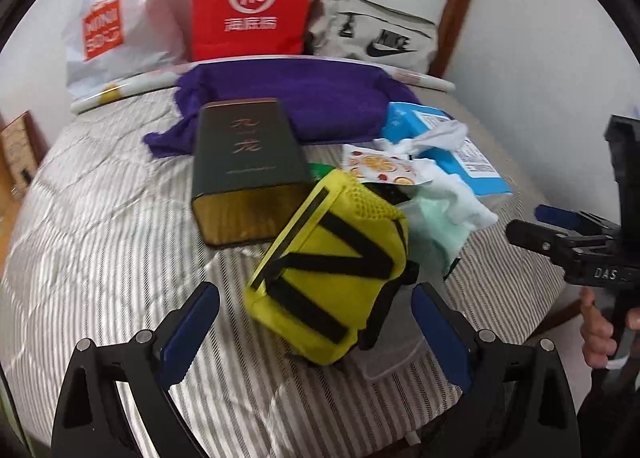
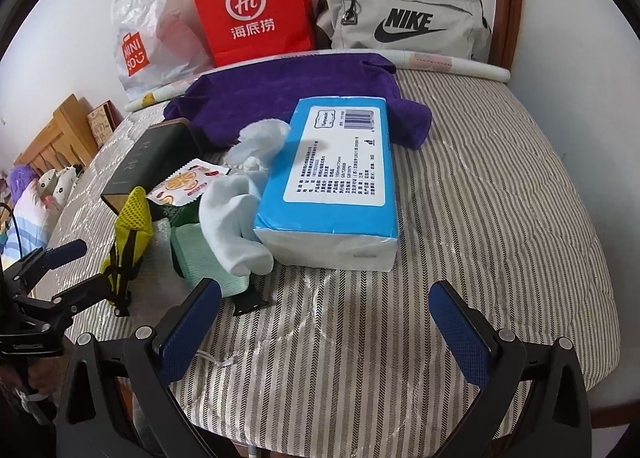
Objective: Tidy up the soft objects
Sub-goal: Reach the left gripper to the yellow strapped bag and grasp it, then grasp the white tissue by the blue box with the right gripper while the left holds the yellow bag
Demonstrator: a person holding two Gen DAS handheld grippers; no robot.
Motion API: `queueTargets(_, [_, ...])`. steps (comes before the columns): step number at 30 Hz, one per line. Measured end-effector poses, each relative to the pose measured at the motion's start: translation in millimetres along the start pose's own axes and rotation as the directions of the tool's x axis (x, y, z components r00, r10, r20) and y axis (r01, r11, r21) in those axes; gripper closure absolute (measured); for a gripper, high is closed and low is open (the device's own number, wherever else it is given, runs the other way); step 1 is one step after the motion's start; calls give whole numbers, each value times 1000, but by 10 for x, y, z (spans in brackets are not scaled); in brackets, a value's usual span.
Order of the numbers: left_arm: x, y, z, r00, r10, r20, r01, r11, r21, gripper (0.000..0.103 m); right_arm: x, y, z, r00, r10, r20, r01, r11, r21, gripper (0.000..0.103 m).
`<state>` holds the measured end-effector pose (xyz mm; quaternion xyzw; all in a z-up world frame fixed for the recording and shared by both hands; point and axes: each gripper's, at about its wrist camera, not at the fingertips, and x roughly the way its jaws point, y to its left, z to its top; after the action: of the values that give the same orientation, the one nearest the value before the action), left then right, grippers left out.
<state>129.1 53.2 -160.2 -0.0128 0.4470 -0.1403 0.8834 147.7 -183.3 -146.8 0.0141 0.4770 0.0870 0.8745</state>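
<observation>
— Covering nearly everything is the striped mattress point(image 2: 500, 186); the clutter sits toward its head. What lies farthest back?

— A purple towel point(image 2: 280, 94) spread flat, and behind it, against the wall, a red paper bag point(image 2: 252, 2), a white Miniso plastic bag point(image 2: 148, 30) and a grey Nike pouch point(image 2: 404, 18).

— And nearer?

— A blue tissue pack point(image 2: 332, 182) lies label-up, its far end touching the towel. Left of it a dark box with gold lettering point(image 1: 248, 162) lies flat, one corner on the towel's edge.

— The soft things?

— A yellow mesh pouch with black straps point(image 1: 332, 282) leans against the box's near end, tilted. Beside it, heaped against the tissue pack: a pale blue sock point(image 2: 236, 234), a green cloth point(image 2: 208, 262) and a fruit-print sachet point(image 2: 188, 182).

— The claws?

— The left gripper point(image 1: 316, 330) has its blue pads spread wide; the pouch's near end sits between them, and whether either pad touches it I cannot tell. The right gripper point(image 2: 324, 326) is also spread apart, over bare mattress in front of the tissue pack, holding nothing. A hand point(image 1: 600, 330) grips its handle.
</observation>
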Motion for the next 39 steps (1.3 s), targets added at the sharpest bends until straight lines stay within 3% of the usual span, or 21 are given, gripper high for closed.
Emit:
queueTargets(7, [211,-2,91,991,-134,-31,137,983,126,5,91,12,33,1000,-10,-19,10,1000,-5,1])
queueTargets(12, [418,-70,135,987,-140,-81,154,968,201,7,143,56,72,999,-7,-33,7,1000,-12,1])
queueTargets(13, [432,-51,138,986,-147,-83,161,968,195,7,150,63,80,999,-9,-35,8,1000,-14,1])
queueTargets(15, [420,31,148,982,-175,-74,184,973,141,18,153,81,92,999,-14,-36,13,1000,-18,1])
queueTargets(17, [374,123,152,971,-230,-66,235,968,85,21,152,96,99,999,-13,-34,12,1000,-18,1])
queueTargets(20, [264,187,136,967,-253,-30,255,966,48,24,166,128,111,999,-7,-36,7,1000,-19,1])
queueTargets(31, [11,499,94,986,-167,23,169,979,-115,24,81,243,125,1000,25,-13,-25,999,-45,1])
queueTargets(39, [-111,620,1,991,-127,36,131,976,-175,24,-62,301,441,993,32,109,-22,996,-92,2])
